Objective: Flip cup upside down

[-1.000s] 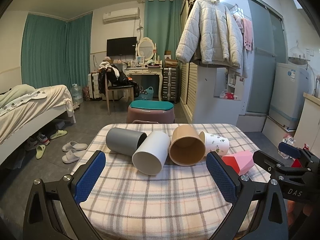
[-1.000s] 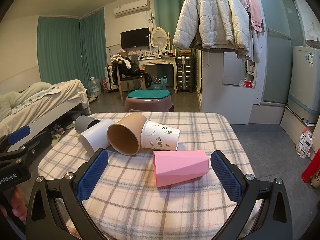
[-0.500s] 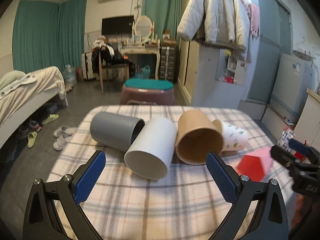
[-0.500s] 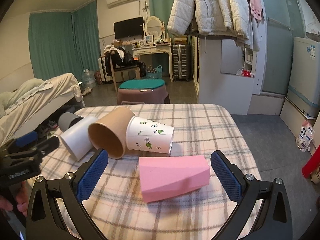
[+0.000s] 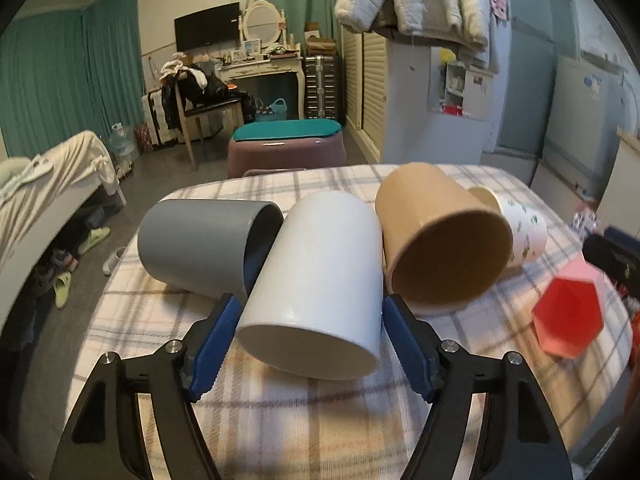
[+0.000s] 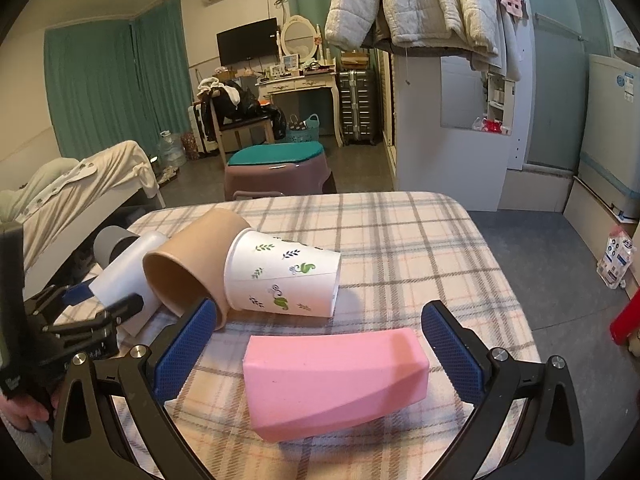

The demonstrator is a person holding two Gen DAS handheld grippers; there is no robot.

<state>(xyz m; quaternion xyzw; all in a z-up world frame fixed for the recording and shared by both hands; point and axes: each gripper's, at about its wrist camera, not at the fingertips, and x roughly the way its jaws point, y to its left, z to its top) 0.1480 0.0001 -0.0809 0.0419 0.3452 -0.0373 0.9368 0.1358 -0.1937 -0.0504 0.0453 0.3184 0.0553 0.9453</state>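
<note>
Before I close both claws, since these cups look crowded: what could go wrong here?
1. The white cup lies against the gray cup and brown cup; lifting it may send either rolling.
2. The left claw straddles only its near end, so it may slip.
3. The pink cup lies between the right claw's open pads, untouched.

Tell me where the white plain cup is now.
In the left wrist view the white plain cup lies on its side between the left tongs' fingers, with the grey cup and brown cup beside it.
</note>
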